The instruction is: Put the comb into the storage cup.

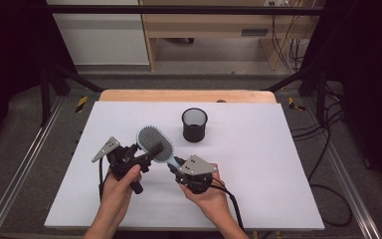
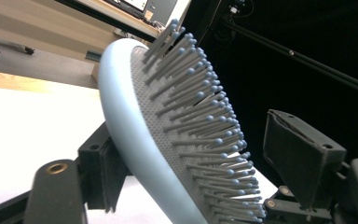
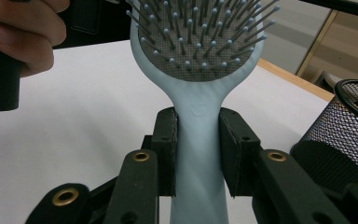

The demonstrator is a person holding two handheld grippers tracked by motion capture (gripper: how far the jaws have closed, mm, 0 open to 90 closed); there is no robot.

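Observation:
A light blue hairbrush (image 1: 154, 141) with a grey bristle pad is held up over the white table. My right gripper (image 1: 175, 163) is shut on its handle (image 3: 198, 140), both pads pressed against the sides. My left gripper (image 1: 153, 151) reaches in from the left and has the brush head (image 2: 168, 140) between its jaws. Its left pad lies against the blue back of the head, while the right pad (image 2: 303, 158) stands just off the bristle tips. A hand on the left gripper's grip appears in the right gripper view.
A black mesh cup (image 1: 194, 125) stands upright behind the brush, to its right, and is close by in the right gripper view (image 3: 345, 135). The white table top (image 1: 258, 164) has a wooden strip at its far edge and metal rails along both sides.

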